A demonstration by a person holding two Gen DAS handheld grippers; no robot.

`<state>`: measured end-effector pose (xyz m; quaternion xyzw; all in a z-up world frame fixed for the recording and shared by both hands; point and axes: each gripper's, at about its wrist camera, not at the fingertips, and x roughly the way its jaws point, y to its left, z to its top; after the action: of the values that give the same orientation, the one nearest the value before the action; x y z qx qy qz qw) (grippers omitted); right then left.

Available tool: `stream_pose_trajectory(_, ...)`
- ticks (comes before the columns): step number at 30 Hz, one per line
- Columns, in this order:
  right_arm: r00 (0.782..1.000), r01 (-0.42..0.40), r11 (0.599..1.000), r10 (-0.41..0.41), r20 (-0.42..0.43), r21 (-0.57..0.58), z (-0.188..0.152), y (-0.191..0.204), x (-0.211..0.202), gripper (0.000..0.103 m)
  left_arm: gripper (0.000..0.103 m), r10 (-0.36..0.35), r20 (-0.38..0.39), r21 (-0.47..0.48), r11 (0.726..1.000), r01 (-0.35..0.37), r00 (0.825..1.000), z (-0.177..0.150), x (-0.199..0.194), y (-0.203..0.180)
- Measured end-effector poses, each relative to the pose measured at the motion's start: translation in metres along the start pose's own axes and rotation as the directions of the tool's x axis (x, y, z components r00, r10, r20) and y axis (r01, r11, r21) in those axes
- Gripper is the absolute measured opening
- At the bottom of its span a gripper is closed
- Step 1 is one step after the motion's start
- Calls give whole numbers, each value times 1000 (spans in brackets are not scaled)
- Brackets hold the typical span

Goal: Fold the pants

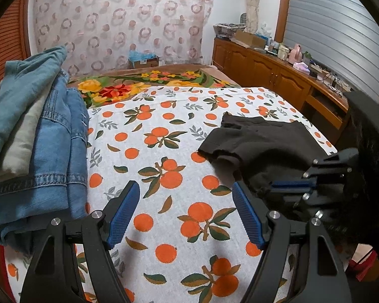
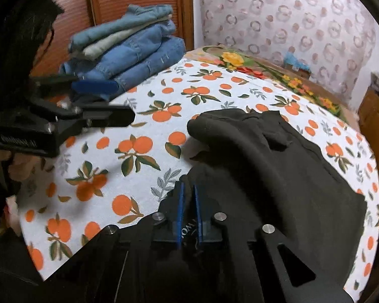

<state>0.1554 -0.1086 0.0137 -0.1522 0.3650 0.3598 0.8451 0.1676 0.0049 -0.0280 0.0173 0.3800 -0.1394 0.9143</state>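
Black pants (image 2: 278, 166), soft, light, floppy, rumpled on the bed (image 2: 139, 176), best taken at a hem or waistband edge; right gripper (image 2: 188, 197) fingers pinched on near edge, left gripper (image 1: 184, 214) fingers wide, empty, hovering beside.

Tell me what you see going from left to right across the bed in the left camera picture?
Stack of folded jeans → open left gripper above the orange-print sheet → black pants → right gripper, shut on the pants' near edge.
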Motion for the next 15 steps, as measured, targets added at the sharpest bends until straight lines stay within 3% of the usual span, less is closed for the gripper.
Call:
stream_pose_trajectory(7,995,-6,997,-2,101,80,9,-35,-41,7,77,-14,-10,23,1000,15,1000,14,12,-11)
stream_pose_trajectory(15,982,63,988,-87,167,143,6,-70,-67,7,77,-28,-32,70,997,30,999,29,26,-29)
